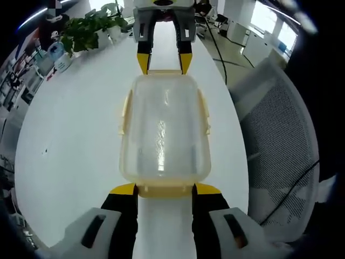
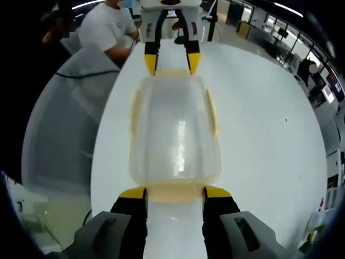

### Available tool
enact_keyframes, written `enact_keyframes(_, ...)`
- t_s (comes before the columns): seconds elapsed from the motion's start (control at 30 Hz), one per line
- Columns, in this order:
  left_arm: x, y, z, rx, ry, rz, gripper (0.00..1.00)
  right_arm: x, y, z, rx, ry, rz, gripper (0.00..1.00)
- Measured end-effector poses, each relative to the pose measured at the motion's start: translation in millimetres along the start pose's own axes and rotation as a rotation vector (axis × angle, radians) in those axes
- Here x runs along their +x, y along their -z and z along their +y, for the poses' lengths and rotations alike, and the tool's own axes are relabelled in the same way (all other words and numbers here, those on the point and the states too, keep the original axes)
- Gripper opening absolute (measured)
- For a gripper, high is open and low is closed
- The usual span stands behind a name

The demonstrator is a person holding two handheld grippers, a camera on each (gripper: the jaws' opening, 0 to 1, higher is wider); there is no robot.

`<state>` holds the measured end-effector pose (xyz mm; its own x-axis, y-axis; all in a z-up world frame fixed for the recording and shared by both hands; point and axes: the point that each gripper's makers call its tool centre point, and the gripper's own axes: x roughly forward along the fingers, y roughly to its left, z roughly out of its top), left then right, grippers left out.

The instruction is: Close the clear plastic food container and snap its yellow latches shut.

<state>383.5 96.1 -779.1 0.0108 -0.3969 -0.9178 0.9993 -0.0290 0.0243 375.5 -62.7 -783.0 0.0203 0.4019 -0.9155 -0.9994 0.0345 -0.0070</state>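
Plants: green potted plants (image 1: 89,29) are seen at the far left edge of the white table (image 1: 70,140) in the left gripper view.
Container: the clear plastic food container (image 1: 164,129) is set on the table, lid on, between the two grippers, which face each other across it.
Latches: yellow latches are seen on its long sides, one on the left (image 1: 125,110) and one on the right (image 1: 205,110); a further yellow latch (image 1: 164,189) lies at the near short end (whether any is snapped down cannot be told).
Left gripper: the left gripper (image 1: 164,190) is spread open, its yellow-tipped jaws standing either side of that near end latch, at the container's edge.
Right gripper: the right gripper (image 2: 174,192) is likewise open, its jaws flanking the opposite short end of the container (image 2: 175,135).
Chair: a grey mesh chair (image 1: 280,145) is placed just beside the table's right edge.
Person: a person in a white shirt (image 2: 110,29) is seen beyond the table in the right gripper view.
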Motion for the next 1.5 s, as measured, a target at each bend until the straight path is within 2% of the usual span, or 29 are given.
enact_keyframes(1.03, 22.2, -33.7, -0.7, -0.01, 0.012, -0.017, 0.38, -9.5, 39.0, -1.6, 0.008, -0.004, 0.03, 0.38)
enact_keyframes(1.5, 33.5, -38.4, 0.4, -0.007, 0.018, -0.005, 0.38, -6.9, 49.8, -2.4, 0.017, -0.008, 0.037, 0.38)
